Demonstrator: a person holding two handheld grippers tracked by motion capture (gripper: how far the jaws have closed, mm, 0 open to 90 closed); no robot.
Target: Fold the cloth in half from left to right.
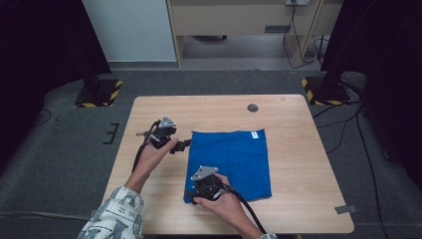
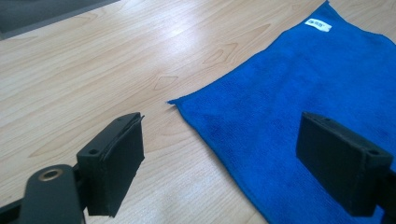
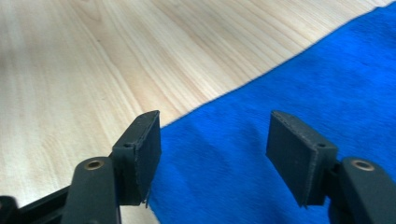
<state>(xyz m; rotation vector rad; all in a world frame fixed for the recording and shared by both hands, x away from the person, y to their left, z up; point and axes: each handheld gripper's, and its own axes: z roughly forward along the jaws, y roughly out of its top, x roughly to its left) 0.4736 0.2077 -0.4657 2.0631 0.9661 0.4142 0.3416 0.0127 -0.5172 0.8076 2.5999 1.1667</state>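
Observation:
A blue cloth (image 1: 234, 159) lies flat on the wooden table (image 1: 298, 149), with a small white label (image 1: 255, 134) at its far right corner. My left gripper (image 1: 186, 143) hovers just off the cloth's far left corner, open; in the left gripper view that corner of the cloth (image 2: 303, 79) lies between and ahead of my left gripper (image 2: 219, 158). My right gripper (image 1: 193, 191) is low over the near left corner. In the right gripper view my right gripper (image 3: 215, 154) stands open astride the edge of the cloth (image 3: 280, 107), its pads not pressing on it.
A dark round grommet (image 1: 253, 107) sits in the tabletop near the far edge. Bare wood lies left of the cloth and along the right side. Two stand bases with yellow-black stripes (image 1: 99, 92) rest on the floor beyond the table. Cables trail from both grippers.

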